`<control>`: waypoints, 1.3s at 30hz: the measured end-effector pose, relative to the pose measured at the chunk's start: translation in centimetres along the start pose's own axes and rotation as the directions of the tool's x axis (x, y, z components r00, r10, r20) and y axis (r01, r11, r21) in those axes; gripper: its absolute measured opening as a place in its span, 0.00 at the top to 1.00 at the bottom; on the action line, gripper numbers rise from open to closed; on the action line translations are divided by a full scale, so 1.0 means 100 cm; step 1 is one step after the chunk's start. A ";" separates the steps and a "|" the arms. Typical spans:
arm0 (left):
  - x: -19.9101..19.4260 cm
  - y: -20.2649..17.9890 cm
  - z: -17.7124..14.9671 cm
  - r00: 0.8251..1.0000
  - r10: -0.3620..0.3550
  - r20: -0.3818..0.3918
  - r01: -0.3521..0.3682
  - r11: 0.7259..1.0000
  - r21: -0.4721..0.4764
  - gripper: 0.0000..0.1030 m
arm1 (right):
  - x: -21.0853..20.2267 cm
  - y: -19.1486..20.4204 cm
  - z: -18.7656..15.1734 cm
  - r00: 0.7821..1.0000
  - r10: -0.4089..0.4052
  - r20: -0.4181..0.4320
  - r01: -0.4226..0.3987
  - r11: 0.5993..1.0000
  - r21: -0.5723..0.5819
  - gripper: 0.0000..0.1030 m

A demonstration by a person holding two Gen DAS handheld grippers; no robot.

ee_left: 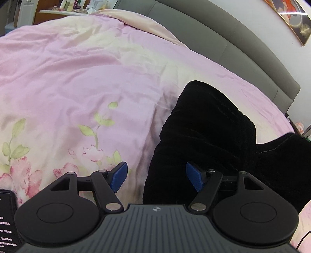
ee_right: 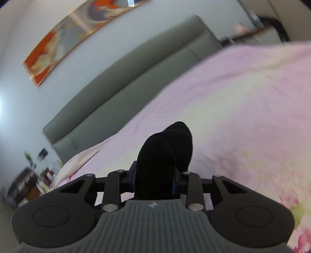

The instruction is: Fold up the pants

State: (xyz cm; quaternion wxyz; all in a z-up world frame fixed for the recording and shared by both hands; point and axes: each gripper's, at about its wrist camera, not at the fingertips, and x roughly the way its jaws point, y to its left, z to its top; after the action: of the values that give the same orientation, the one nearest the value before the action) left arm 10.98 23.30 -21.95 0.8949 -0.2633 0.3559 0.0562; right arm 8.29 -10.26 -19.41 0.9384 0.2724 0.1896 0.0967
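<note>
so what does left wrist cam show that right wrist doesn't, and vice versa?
Left wrist only: the left gripper with jaws open and nothing between them, the edge of the black pants lying on the bed just ahead, a phone screen at the lower left, and a cluttered shelf far back.

Right wrist only: the right gripper shut on a bunch of the pants, and a cluttered corner at the left.

Both: the pink floral duvet, grey headboard, and wall painting.
</note>
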 end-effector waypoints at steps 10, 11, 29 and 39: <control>-0.016 0.029 0.011 0.999 -0.036 0.001 0.036 0.994 -0.108 0.27 | 0.010 0.213 -0.155 0.968 0.206 -0.146 -0.238 0.556 -0.796 0.73; -0.016 0.033 0.011 1.000 -0.020 -0.007 0.019 0.993 -0.118 0.28 | 0.017 0.217 -0.171 0.966 0.197 -0.167 -0.248 0.528 -0.812 0.73; -0.060 0.070 0.031 0.993 -0.022 0.115 0.051 0.964 -0.259 0.34 | 0.039 0.243 -0.243 0.934 0.167 -0.317 -0.354 0.295 -0.887 0.72; -0.064 0.061 0.033 0.984 -0.134 0.114 0.158 0.959 -0.237 0.26 | 0.017 0.230 -0.238 0.935 0.191 -0.300 -0.342 0.258 -0.903 0.55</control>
State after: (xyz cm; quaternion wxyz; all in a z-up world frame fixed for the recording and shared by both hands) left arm 6.47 30.75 -18.26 0.8734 -0.3942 0.2822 0.0459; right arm -1.66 20.69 -25.86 0.8727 -0.3080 0.1080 0.3633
